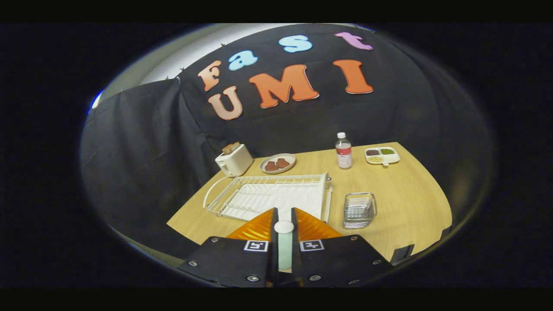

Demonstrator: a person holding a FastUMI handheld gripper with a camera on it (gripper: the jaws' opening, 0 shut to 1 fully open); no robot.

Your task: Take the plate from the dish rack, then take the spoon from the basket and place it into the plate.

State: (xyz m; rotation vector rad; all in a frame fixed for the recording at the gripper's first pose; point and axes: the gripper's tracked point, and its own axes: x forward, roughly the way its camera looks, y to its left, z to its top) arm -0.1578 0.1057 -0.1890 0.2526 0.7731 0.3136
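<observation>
The spoon (284, 242) is pinched between the jaws of the gripper (284, 216), its pale rounded end showing at the fingertips and its handle running back between the two fingers, so the jaws are pressed together on it; it hangs above the near edge of the wooden bench (406, 203); just beyond the fingers lies the white wire dish rack (268, 194), and a white plate (298, 199) seems to lie flat in or over its right part, though wires and plate blur together and I cannot tell which; to the right of the rack, near the fingers, stands the small wire basket (359, 210); farther off, behind the rack, a round dish (278, 163) carries two brown pieces, with a white toaster (233, 160) to its left holding toast in its slot; a clear bottle (344, 150) with a white cap stands upright on the far middle of the bench; at the far right a divided white tray (382, 156) holds small heaps of dark, green and pale grains.
</observation>
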